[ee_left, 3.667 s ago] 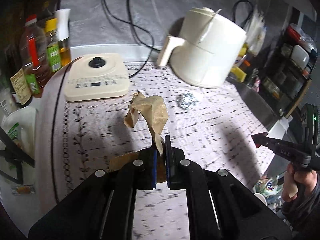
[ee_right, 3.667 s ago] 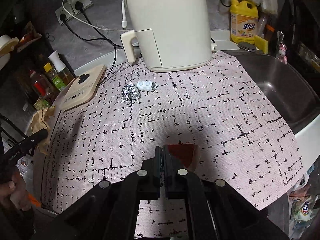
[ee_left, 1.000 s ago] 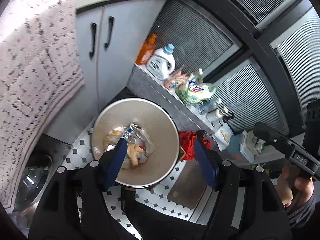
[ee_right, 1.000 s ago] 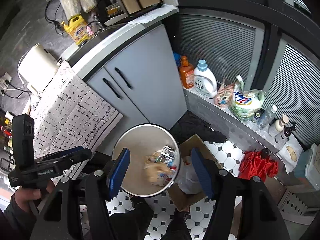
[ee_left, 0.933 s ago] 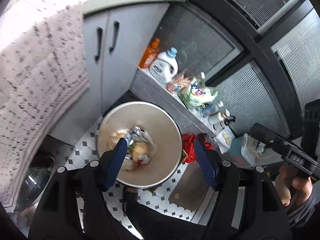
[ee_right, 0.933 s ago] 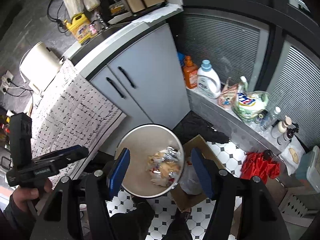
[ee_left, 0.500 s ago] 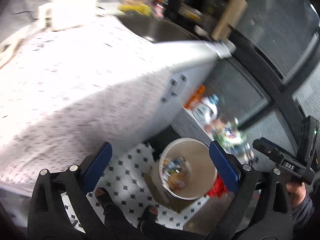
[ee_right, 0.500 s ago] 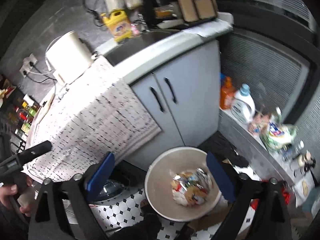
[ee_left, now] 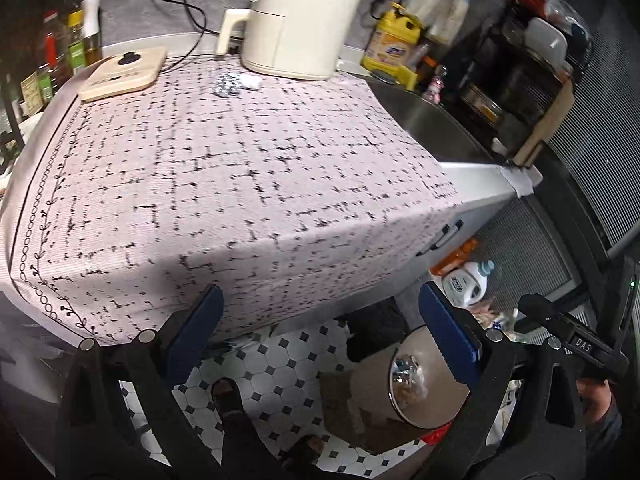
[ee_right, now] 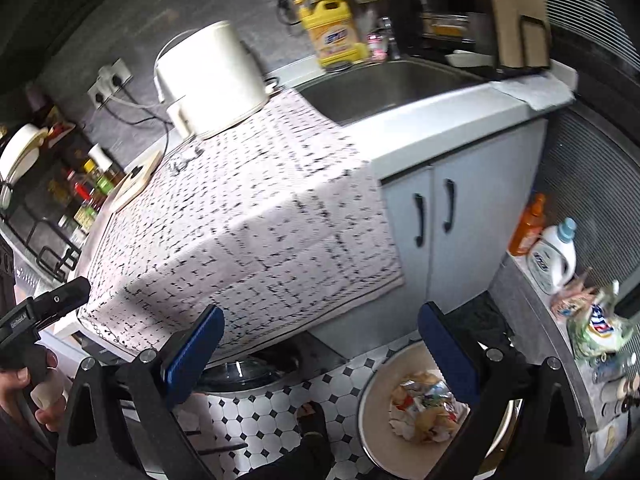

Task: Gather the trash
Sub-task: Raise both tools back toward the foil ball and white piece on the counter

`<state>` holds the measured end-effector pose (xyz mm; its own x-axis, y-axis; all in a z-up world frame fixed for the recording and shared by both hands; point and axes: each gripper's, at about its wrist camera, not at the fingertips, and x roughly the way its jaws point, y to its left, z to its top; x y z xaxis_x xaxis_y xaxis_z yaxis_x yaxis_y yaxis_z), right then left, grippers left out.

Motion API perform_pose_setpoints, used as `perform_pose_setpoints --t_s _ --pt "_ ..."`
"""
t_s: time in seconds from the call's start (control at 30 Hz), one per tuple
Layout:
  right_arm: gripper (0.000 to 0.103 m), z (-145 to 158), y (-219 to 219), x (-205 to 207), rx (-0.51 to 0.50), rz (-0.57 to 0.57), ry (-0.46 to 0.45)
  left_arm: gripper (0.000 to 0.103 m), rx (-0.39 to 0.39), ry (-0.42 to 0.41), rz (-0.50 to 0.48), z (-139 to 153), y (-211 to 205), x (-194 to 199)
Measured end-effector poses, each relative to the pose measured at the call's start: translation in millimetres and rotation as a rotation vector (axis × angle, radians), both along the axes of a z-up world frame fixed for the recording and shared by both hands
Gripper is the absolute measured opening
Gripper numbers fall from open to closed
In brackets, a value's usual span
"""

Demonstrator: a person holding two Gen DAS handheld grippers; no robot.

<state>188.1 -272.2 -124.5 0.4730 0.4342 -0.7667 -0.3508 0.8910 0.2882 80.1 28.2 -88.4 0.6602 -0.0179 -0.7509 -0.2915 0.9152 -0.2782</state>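
A kitchen worktop [ee_left: 224, 168] under a speckled cloth is mostly cleared. A foil ball [ee_left: 227, 87] and white scrap [ee_left: 251, 80] remain near the air fryer [ee_left: 300, 20]. Left claw [ee_left: 320, 330] and right claw [ee_right: 318, 344] gape empty. Collected trash sits in the floor bin [ee_right: 372, 412].

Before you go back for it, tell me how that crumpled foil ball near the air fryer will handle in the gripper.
The foil ball looks crumpled and small, so probably very light and easily crushed by closing pads. Its rounded shape on the flat tablecloth suggests it may roll or skid if nudged. The white piece lies right beside it, so a wide grasp could catch both.
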Motion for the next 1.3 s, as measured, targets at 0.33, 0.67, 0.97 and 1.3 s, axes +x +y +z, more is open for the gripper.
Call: perform_pose_setpoints --t_s 0.33,0.67,0.97,1.3 --pt "0.095 11 65 34 -0.003 0.023 -0.024 0.097 0.004 -0.04 0.019 12 60 30" --pt "0.095 20 124 66 -0.029 -0.016 -0.043 0.097 -0.007 -0.068 0.0 14 136 84" --pt "0.095 24 150 78 -0.062 -0.107 -0.054 0.097 -0.013 -0.07 -0.057 2 183 137" --pt "0.095 25 162 83 -0.11 -0.223 -0.052 0.094 -0.006 -0.075 -0.134 -15 212 204"
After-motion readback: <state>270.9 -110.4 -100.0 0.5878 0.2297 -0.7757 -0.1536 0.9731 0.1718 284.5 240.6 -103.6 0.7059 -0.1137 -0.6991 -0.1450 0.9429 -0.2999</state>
